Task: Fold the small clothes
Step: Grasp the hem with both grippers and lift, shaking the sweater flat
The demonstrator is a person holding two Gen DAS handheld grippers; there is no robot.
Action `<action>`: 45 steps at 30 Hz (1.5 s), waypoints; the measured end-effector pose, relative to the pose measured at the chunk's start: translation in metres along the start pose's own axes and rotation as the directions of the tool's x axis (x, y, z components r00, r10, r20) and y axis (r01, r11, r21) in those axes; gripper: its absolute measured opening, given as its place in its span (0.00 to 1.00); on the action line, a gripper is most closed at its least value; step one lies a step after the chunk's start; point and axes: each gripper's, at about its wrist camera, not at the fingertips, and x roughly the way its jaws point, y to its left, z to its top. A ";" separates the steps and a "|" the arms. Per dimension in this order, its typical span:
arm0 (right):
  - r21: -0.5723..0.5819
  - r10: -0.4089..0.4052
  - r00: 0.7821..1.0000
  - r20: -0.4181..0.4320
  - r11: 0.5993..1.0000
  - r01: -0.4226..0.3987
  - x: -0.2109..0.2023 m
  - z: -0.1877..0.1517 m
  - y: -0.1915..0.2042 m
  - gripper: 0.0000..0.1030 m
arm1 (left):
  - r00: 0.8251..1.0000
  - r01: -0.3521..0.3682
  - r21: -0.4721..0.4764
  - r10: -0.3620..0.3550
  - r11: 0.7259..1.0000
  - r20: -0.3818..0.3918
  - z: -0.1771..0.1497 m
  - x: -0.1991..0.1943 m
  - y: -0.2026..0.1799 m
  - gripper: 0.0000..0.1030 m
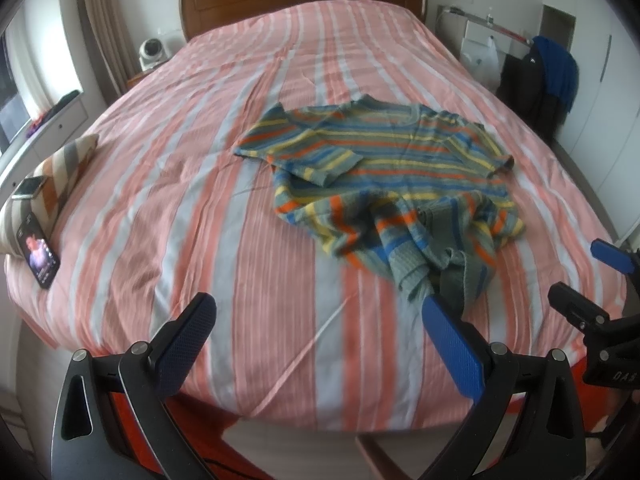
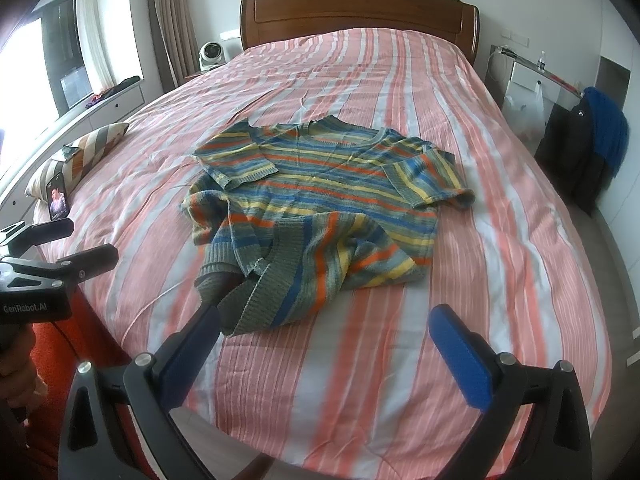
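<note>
A small striped knit sweater (image 1: 384,168) (image 2: 320,192) in blue, yellow, orange and grey-green lies on the pink and white striped bed (image 1: 224,216) (image 2: 500,264). Its upper part is spread flat, one sleeve is folded inward, and the hem is bunched toward the foot of the bed. My left gripper (image 1: 320,320) stands open over the foot of the bed, its right finger just short of the bunched hem. My right gripper (image 2: 324,336) is open too, with its left finger close beside the hem. Neither holds anything. The left gripper (image 2: 60,248) also shows at the left edge of the right wrist view.
A striped pillow (image 1: 52,184) with a lit phone (image 1: 40,256) leaning on it lies at the bed's left edge. A wooden headboard (image 2: 360,12) stands at the far end. A small white fan (image 2: 210,56) sits left of it. Dark and blue clothes (image 2: 588,144) hang at the right.
</note>
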 end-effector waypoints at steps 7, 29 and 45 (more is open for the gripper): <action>-0.013 -0.049 0.998 0.044 0.999 0.050 -0.010 0.004 -0.015 1.00 | 1.000 -0.016 -0.079 0.016 0.997 0.000 0.001 0.005 0.033 1.00; -0.184 0.166 0.979 -0.121 0.965 -0.186 0.147 0.044 -0.019 0.10 | 0.860 0.412 -0.254 -0.466 0.875 -0.207 0.048 0.143 0.002 0.05; 0.122 0.256 0.933 -0.252 0.965 -0.232 0.019 -0.077 -0.115 0.63 | 0.892 0.316 -0.246 -0.375 0.916 -0.252 -0.061 0.071 0.100 0.71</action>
